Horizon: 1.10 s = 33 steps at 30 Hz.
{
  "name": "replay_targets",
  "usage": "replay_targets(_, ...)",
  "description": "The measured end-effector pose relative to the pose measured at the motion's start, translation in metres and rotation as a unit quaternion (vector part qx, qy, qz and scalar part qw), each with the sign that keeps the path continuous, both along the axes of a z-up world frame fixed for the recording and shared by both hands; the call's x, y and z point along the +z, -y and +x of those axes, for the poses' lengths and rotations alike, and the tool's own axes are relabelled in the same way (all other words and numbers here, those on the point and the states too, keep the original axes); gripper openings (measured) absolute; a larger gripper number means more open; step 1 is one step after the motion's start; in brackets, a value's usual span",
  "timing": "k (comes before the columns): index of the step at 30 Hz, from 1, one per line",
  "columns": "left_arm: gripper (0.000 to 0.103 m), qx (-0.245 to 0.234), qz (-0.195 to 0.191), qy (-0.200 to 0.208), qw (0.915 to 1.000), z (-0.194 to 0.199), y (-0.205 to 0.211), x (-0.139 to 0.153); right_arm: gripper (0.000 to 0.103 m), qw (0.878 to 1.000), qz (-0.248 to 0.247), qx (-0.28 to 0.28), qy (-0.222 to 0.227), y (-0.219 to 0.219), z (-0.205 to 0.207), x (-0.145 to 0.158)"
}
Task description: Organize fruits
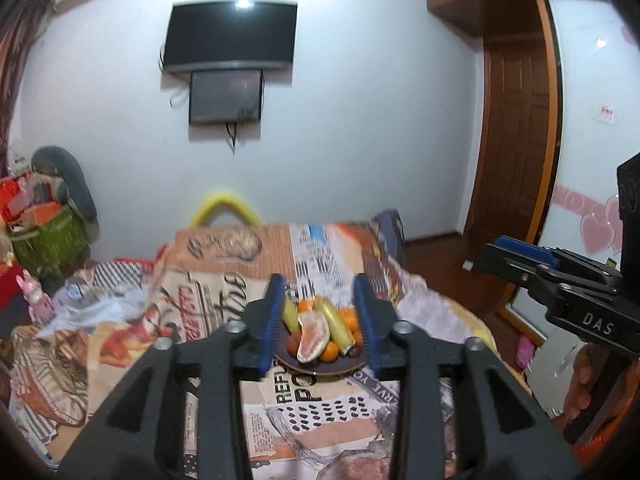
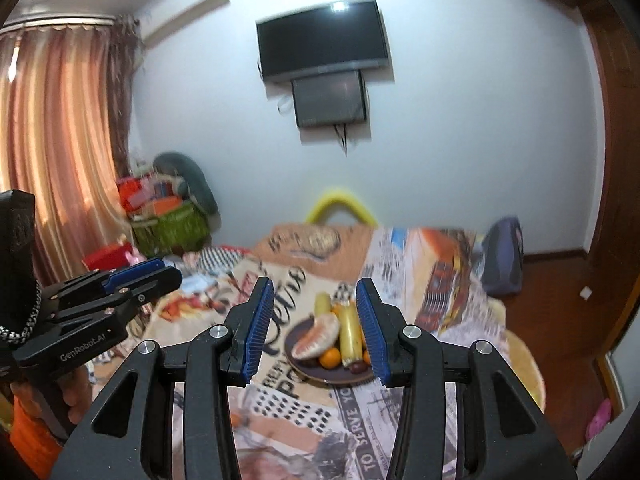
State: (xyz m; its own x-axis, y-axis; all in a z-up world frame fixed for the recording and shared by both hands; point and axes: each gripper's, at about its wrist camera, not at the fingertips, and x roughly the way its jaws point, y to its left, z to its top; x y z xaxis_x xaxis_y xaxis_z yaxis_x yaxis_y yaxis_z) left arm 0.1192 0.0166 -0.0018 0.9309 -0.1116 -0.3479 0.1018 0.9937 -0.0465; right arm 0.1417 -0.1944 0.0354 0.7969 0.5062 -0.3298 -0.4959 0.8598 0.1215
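Gaping partway, both sets of ribbed blue jaws, left gripper and right gripper, pinching nothing, raised well clear of the fruit. Heaped on a dark round plate atop the printed cloth: pale pomelo wedge, smooth yellow bananas, small glossy oranges. Likely to roll or topple if nudged from the side; plate liable to tilt on soft bedding.
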Motion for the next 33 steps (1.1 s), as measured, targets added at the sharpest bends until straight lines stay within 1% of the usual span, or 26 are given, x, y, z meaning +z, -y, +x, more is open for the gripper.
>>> replay_targets(2, 0.05, 0.006, 0.005, 0.024, 0.9997, -0.019, 0.001, 0.01, 0.049, 1.0, 0.005, -0.001, 0.017, 0.0, -0.013, 0.007)
replay_targets(3, 0.052, 0.008, 0.007, 0.033, 0.9994, -0.026, 0.002, 0.014, 0.051, 1.0, 0.007, -0.004, 0.027, 0.0, -0.019, 0.009)
replay_targets(4, 0.053, 0.01, 0.008, 0.039, 0.9992, -0.032, 0.002, 0.017, 0.053, 0.999, 0.006, -0.006, 0.033, -0.001, -0.024, 0.011)
replay_targets(6, 0.059, 0.011, 0.008, 0.051, 0.9986, -0.044, 0.003, 0.023, 0.058, 0.999, 0.004, -0.012, 0.048, -0.002, -0.031, 0.013)
replay_targets(8, 0.065, 0.013, 0.007, 0.059, 0.9982, -0.052, 0.002, 0.026, 0.069, 0.998, 0.004, -0.02, 0.059, -0.004, -0.036, 0.014)
replay_targets(9, 0.068, 0.016, 0.006, 0.065, 0.9978, -0.055, 0.002, 0.028, 0.07, 0.998, 0.004, -0.024, 0.065, -0.005, -0.038, 0.015)
replay_targets(11, 0.071, 0.017, 0.004, 0.069, 0.9974, -0.059, 0.001, 0.029, 0.076, 0.997, 0.002, -0.029, 0.072, -0.006, -0.04, 0.015)
replay_targets(15, 0.084, 0.023, -0.002, 0.079, 0.9966, -0.069, -0.003, 0.032, 0.085, 0.996, 0.0, -0.039, 0.08, -0.008, -0.044, 0.015)
replay_targets(17, 0.086, 0.025, -0.003, 0.085, 0.9961, -0.073, -0.003, 0.033, 0.092, 0.995, -0.003, -0.046, 0.084, -0.008, -0.048, 0.015)
replay_targets(18, 0.088, 0.027, 0.0, 0.087, 0.9959, -0.073, -0.002, 0.033, 0.094, 0.995, -0.003, -0.048, 0.085, -0.008, -0.048, 0.015)
replay_targets(20, 0.091, 0.032, 0.004, 0.09, 0.9955, -0.073, -0.001, 0.032, 0.101, 0.995, 0.001, -0.053, 0.086, -0.006, -0.051, 0.016)
replay_targets(22, 0.094, 0.035, 0.006, 0.092, 0.9951, -0.077, 0.0, 0.03, 0.103, 0.995, 0.005, -0.056, 0.088, -0.004, -0.055, 0.015)
replay_targets(25, 0.099, 0.036, 0.006, 0.09, 0.9952, -0.079, 0.0, 0.03, 0.103, 0.994, 0.002, -0.059, 0.089, -0.003, -0.057, 0.014)
replay_targets(33, 0.101, 0.035, 0.01, 0.089, 0.9954, -0.078, 0.002, 0.028, 0.103, 0.995, 0.001, -0.059, 0.084, -0.003, -0.059, 0.011)
